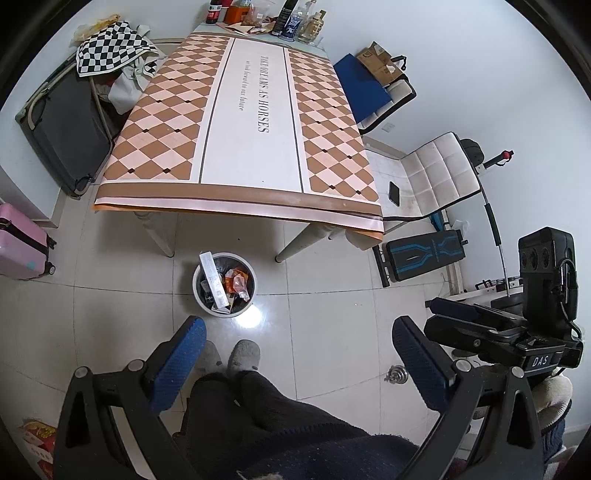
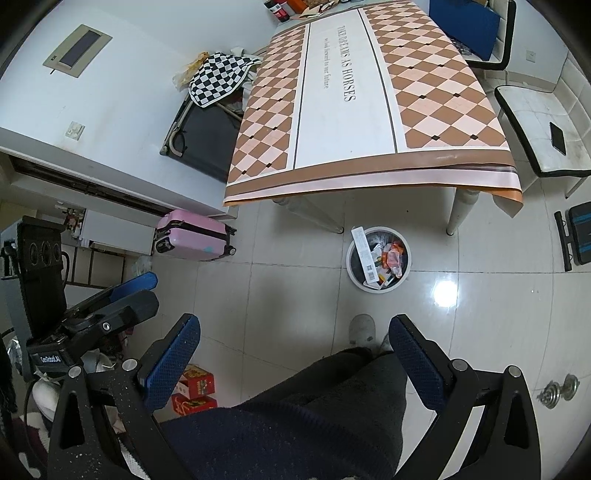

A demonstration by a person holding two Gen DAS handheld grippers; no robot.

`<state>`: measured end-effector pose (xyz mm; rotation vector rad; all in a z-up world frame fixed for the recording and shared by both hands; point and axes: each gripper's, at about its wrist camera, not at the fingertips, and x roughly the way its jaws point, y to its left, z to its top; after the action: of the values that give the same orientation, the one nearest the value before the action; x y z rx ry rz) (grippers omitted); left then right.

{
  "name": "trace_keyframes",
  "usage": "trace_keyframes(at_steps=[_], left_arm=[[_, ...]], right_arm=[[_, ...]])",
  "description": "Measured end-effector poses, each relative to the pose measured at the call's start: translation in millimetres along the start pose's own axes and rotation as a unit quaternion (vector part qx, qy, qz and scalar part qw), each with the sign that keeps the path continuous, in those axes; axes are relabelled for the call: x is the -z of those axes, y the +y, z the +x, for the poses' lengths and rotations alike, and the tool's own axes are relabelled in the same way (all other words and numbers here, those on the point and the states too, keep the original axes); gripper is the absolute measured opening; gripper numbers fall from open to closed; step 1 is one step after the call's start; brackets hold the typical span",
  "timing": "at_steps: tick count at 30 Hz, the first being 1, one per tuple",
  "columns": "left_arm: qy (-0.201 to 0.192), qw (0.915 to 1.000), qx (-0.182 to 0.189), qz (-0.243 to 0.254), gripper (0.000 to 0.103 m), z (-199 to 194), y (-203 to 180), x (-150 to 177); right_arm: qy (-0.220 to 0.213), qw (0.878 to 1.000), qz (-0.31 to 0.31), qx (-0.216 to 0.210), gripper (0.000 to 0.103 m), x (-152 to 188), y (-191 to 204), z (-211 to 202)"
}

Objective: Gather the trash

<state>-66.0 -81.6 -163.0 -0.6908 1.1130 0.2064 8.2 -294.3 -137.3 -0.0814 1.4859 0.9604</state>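
A white trash bin (image 1: 224, 283) (image 2: 378, 259) with a dark liner stands on the tiled floor just in front of the table. It holds a long white box, orange wrappers and other scraps. My left gripper (image 1: 299, 354) hangs open and empty above the floor, short of the bin. Also open and empty, my right gripper (image 2: 295, 350) is held at about the same height. Each one shows from the side in the other's view: the right gripper (image 1: 439, 310) at the right edge, the left gripper (image 2: 151, 288) at the left edge.
The table (image 1: 255, 155) (image 2: 332, 133) has a diamond-pattern cloth, with bottles and packets (image 1: 288, 18) at its far end. A pink suitcase (image 2: 192, 236), a dark suitcase (image 1: 62, 129), a white chair (image 1: 428, 173) holding a phone, red boxes (image 2: 194, 387) and a dumbbell (image 1: 397, 374) surround it. The person's legs and slippers (image 1: 243, 354) are below.
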Motion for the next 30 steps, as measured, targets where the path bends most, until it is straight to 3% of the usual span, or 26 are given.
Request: trace_keyframes(at_steps=[30], left_arm=[[0.004,0.9998,0.019,-0.010,0.103,0.8,-2.7,-2.8]], right_arm=[[-0.001,1.000,0.008,-0.003,0.103,-2.9,-0.6,-0.7]])
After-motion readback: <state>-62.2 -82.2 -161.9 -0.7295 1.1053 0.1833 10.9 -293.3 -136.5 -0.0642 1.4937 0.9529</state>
